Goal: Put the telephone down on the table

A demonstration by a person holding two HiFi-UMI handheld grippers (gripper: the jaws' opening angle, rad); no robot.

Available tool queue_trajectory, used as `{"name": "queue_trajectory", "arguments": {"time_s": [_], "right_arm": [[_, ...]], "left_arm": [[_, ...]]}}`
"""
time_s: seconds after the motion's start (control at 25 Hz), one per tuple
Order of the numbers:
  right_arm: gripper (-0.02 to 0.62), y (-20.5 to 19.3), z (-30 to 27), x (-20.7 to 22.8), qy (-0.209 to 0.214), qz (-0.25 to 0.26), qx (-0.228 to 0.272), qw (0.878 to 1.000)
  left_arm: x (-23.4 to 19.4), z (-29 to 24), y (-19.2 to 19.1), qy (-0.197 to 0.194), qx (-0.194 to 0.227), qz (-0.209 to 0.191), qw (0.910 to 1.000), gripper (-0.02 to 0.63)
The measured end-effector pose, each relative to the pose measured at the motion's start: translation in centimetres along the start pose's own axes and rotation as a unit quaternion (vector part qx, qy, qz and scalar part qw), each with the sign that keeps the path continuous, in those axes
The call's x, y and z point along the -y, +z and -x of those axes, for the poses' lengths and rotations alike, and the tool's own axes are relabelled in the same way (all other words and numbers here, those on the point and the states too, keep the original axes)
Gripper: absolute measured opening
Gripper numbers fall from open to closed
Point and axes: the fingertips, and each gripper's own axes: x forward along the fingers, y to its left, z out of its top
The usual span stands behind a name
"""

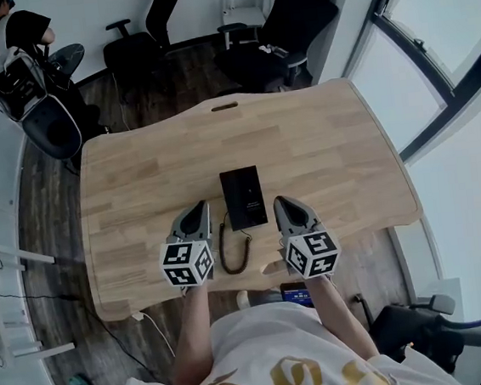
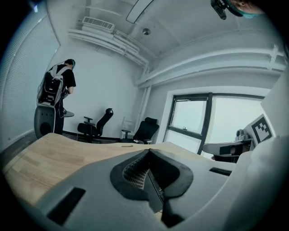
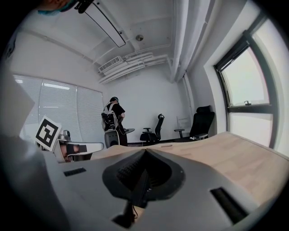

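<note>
Black telephone (image 1: 244, 197) lies between the left hand-held gripper (image 1: 198, 211) and right hand-held gripper (image 1: 284, 203), both nearly level, jaws together.

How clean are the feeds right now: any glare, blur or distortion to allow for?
Head view: even daylight, telephone sharp, table edges bowed by the lens. Left gripper view: window washed out pale, corners vignetted black. Right gripper view: strong fisheye, window glare at right, dark corners.
</note>
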Motion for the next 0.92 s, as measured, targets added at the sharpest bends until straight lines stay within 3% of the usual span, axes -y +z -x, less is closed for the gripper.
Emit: {"name": "queue_trajectory", "arguments": {"time_s": [0.32, 0.68, 0.92], "right_arm": [[0.012, -0.1, 0.3, -0.2, 0.000, -0.005, 0.001, 1.000], [0.012, 0.5, -0.1, -1.0, 0.009, -0.004, 0.005, 1.000], [0.012, 0.1, -0.4, -1.1, 0.009, -0.008, 0.003, 1.000]], "left_arm": [[-0.6, 0.2, -0.9, 0.022, -0.018, 0.009, 0.9995, 0.009], [0.3, 0.7, 0.7, -0.025, 0.022, 0.036, 0.9988, 0.009], [1.1, 0.6, 1.0, -0.049, 0.031, 0.023, 0.9980, 0.011]]}}
